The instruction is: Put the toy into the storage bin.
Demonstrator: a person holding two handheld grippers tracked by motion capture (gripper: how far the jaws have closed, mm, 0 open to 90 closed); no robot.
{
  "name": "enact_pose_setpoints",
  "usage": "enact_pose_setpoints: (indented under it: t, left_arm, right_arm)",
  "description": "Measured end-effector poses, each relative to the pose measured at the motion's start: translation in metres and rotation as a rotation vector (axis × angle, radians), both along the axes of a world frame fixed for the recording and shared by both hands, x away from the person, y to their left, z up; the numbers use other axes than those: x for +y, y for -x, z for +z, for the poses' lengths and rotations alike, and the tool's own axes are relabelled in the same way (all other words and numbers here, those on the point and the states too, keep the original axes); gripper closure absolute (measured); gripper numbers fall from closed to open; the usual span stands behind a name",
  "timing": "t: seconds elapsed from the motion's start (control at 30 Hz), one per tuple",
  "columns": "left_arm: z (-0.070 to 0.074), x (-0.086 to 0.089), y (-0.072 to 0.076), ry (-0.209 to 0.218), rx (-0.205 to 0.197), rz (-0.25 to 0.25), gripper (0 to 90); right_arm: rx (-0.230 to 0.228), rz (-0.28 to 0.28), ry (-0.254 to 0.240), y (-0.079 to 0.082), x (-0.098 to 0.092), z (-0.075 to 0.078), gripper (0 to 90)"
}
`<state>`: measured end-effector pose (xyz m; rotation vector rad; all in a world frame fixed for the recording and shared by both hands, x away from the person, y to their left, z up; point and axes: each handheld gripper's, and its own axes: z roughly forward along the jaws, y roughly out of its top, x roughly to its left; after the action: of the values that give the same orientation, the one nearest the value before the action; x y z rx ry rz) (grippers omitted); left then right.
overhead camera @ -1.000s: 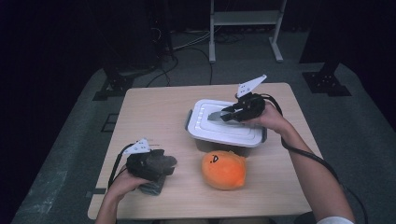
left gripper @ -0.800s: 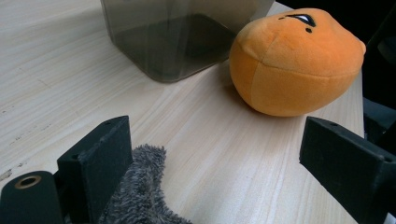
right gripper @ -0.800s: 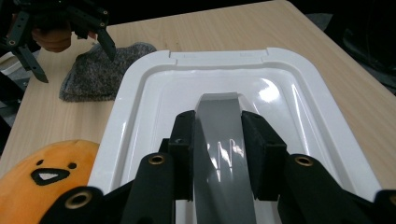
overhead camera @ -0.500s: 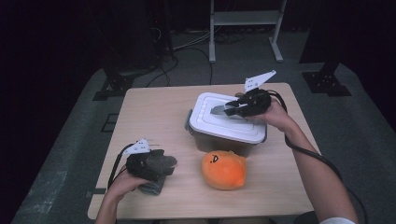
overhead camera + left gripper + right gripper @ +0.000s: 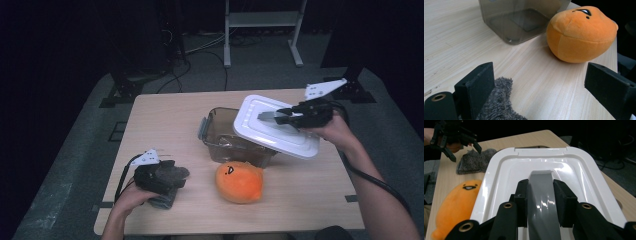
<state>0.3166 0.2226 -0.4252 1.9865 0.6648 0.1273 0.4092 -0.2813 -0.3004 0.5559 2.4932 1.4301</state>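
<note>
My right gripper is shut on the grey handle of a white lid. The lid hangs tilted above the right side of a clear, dark-tinted container, whose inside shows open. An orange plush toy lies on the table in front of the container. My left gripper rests open at the table's front left over a grey fuzzy cloth.
The wooden table stands on grey floor mats. Behind it are black stands, cables and a white frame. The back left of the tabletop is bare wood.
The right gripper has lifted the white lid off the container and carried it up and to the right, tilting it. The left gripper has stayed put.
</note>
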Motion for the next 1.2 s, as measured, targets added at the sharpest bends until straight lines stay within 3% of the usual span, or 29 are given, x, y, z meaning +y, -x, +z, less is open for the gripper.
enact_pose_setpoints:
  t: [0.33,0.53,0.87,1.0,1.2]
  left_arm:
    - [0.001,-0.001,0.001,0.001,-0.003,0.0,8.5]
    - [0.001,0.0,0.001,0.0,-0.002,0.005,8.5]
    - [0.002,0.0,0.002,0.003,-0.003,0.006,8.5]
    - [0.002,0.001,0.002,0.001,-0.001,0.006,8.5]
    - [0.002,0.0,0.002,0.003,0.0,0.004,8.4]
  right_arm:
    - [0.017,-0.153,-0.024,0.043,-0.083,-0.017,65.7]
    - [0.035,-0.215,-0.034,0.065,-0.116,-0.033,65.7]
    - [0.076,-0.245,-0.039,0.084,-0.138,-0.065,65.7]
    - [0.091,-0.246,-0.046,0.089,-0.142,-0.076,65.6]
    - [0.116,-0.241,-0.018,0.091,-0.138,-0.094,65.6]
